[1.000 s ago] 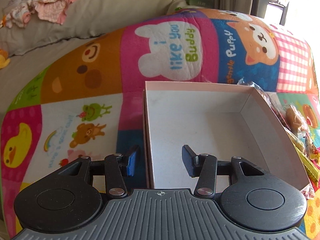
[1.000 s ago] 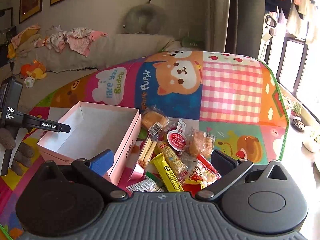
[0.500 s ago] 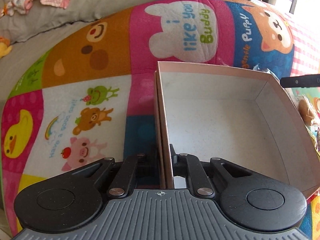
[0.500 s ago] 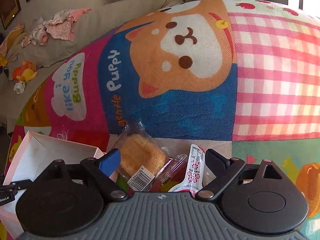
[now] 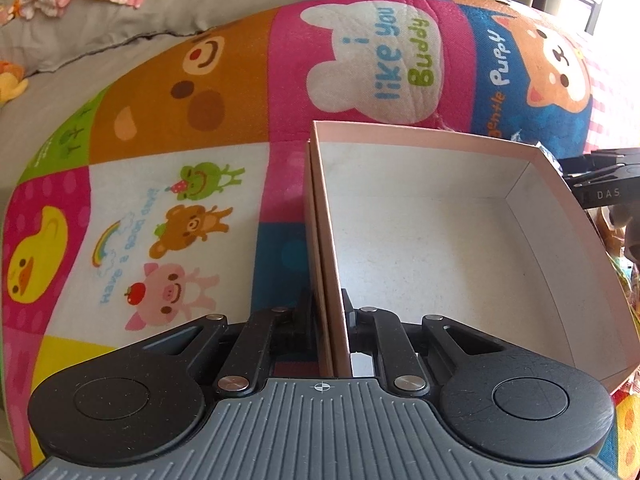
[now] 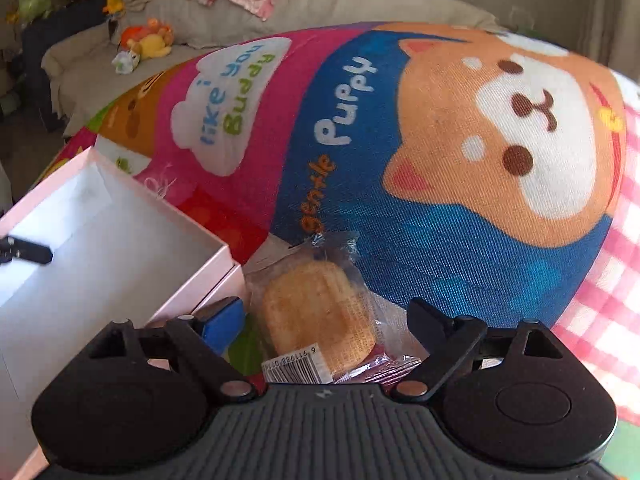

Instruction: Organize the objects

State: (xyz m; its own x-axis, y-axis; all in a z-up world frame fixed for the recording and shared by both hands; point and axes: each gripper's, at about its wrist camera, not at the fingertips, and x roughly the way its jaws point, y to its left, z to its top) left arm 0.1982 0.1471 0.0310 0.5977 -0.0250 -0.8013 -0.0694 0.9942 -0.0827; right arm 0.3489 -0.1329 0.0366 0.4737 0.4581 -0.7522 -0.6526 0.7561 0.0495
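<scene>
Pink cardboard makes the box [image 5: 440,240], which sits on a bright cartoon play mat [image 5: 180,120] and fills the middle and right of the left view; its white inside is bare, so by the look of it no snack has gone in yet and nearly all the sorting is left. The left claw [image 5: 334,320] is clamped on the box's near left wall at the bottom centre of that frame, one pad outside and one inside, tilted steeply down, apparently to steady it. In the right view the right claw [image 6: 324,320] points down at a wrapped cake [image 6: 320,312] lying on the mat just beside the box corner, at lower centre. Its jaws are closing with the cake between them, yet the pads do not press the wrapper. More packets peek out beneath the cake, too hidden to name.
</scene>
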